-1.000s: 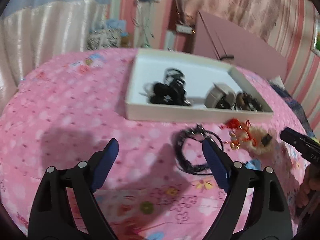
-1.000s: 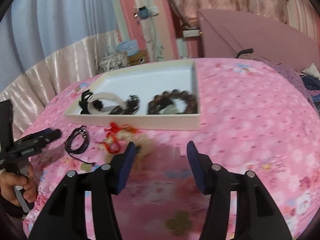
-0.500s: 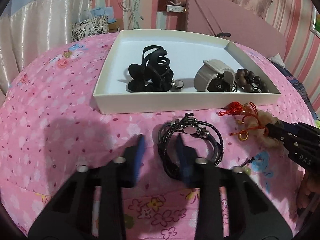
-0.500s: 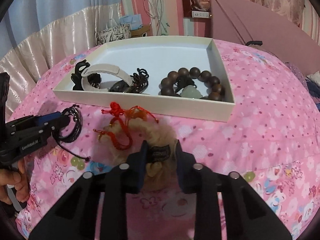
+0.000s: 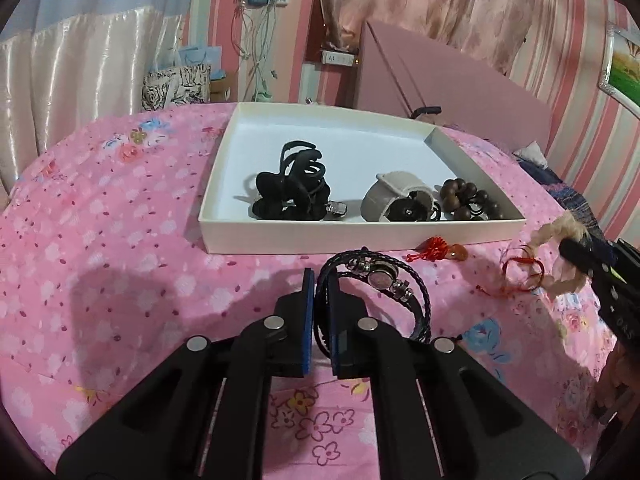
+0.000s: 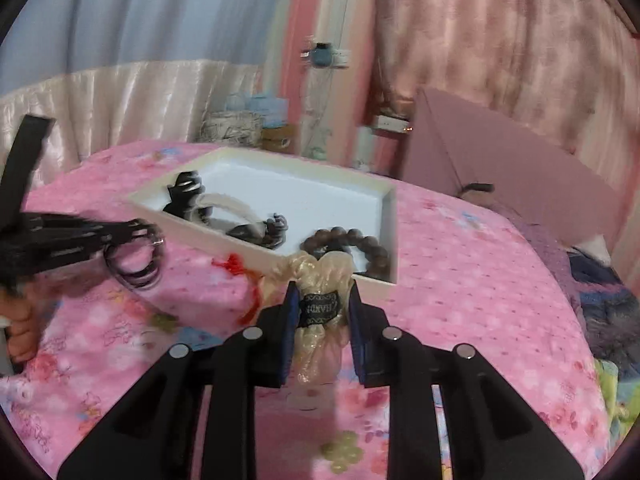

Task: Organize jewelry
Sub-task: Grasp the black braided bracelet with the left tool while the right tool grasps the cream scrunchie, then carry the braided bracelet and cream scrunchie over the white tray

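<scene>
My left gripper [image 5: 319, 280] is shut on a black braided bracelet [image 5: 384, 280] with metal beads, held just above the pink bedspread in front of the white tray [image 5: 360, 236]. My right gripper [image 6: 322, 296] is shut on a cream scrunchie [image 6: 320, 276] with a black label, lifted near the tray's front corner. The scrunchie also shows in the left wrist view [image 5: 560, 236], with a red cord [image 5: 524, 272] hanging beside it. The tray holds a black hair claw [image 5: 296, 188], a beige band [image 5: 396, 196] and a brown bead bracelet [image 5: 468, 200].
A red knotted charm [image 5: 438, 248] lies on the bedspread by the tray's front wall. A pink headboard [image 5: 440, 80] stands behind the bed. A patterned bag [image 5: 176, 84] and curtains are at the back left.
Both grippers closed fully on their items and lifted them off the bedspread. The scrunchie rose and pulled the red cord up with it.
</scene>
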Demonstrator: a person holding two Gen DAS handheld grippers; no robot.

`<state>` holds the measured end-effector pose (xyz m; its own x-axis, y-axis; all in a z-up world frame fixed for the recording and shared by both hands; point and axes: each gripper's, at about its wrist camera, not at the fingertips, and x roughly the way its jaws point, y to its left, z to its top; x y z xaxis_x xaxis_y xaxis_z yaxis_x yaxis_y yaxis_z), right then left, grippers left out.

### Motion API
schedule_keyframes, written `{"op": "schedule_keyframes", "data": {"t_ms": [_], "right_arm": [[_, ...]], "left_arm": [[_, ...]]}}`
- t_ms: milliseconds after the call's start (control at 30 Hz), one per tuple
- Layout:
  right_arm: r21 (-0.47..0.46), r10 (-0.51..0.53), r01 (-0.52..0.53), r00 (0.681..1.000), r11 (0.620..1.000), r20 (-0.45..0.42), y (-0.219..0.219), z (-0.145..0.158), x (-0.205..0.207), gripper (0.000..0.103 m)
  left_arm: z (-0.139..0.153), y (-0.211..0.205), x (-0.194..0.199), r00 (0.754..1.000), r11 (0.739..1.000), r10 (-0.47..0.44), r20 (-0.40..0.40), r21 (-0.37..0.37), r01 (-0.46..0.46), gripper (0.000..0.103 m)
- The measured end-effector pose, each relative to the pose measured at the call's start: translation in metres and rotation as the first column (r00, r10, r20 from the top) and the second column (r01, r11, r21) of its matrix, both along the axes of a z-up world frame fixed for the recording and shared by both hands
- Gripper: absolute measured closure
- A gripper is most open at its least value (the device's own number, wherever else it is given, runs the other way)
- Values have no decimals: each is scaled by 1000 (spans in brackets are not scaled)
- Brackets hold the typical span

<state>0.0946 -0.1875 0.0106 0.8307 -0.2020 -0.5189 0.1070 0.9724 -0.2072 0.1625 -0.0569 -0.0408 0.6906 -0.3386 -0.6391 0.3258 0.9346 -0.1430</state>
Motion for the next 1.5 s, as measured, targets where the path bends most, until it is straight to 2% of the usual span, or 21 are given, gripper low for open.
{"op": "schedule_keyframes", "data": {"t_ms": [233,600,933,1133,1233,1333,1433,1500], "right_arm": [[133,-30,27,999,991,16,-26,11,2,80],[139,-42,24,991,990,126,-42,58,-1,80],[126,-36,15,985,992,169,-42,80,28,80],[132,-26,-1,980,991,199,-40,91,61,79],[140,-20,-9,979,990,203,-38,86,75,79],[175,-10,-28,978,984,209,-37,71,82,79],[182,-20,-17,980,983,200,-36,40,89,79],[185,-20,-8,989,983,148,-39,19,98,79]], "left_arm": [[28,16,-9,997,999,26,66,-23,-25,99],[91,28,-8,980,999,49,194,-23,-45,99],[123,24,19,965,998,62,257,-20,-59,99],[129,15,40,953,996,83,290,-3,-86,99],[125,10,47,948,995,101,301,-6,-104,99],[112,8,52,940,993,120,319,-22,-119,99],[89,4,56,936,990,136,325,-26,-135,99],[73,0,60,937,988,151,317,-16,-153,99]]}}
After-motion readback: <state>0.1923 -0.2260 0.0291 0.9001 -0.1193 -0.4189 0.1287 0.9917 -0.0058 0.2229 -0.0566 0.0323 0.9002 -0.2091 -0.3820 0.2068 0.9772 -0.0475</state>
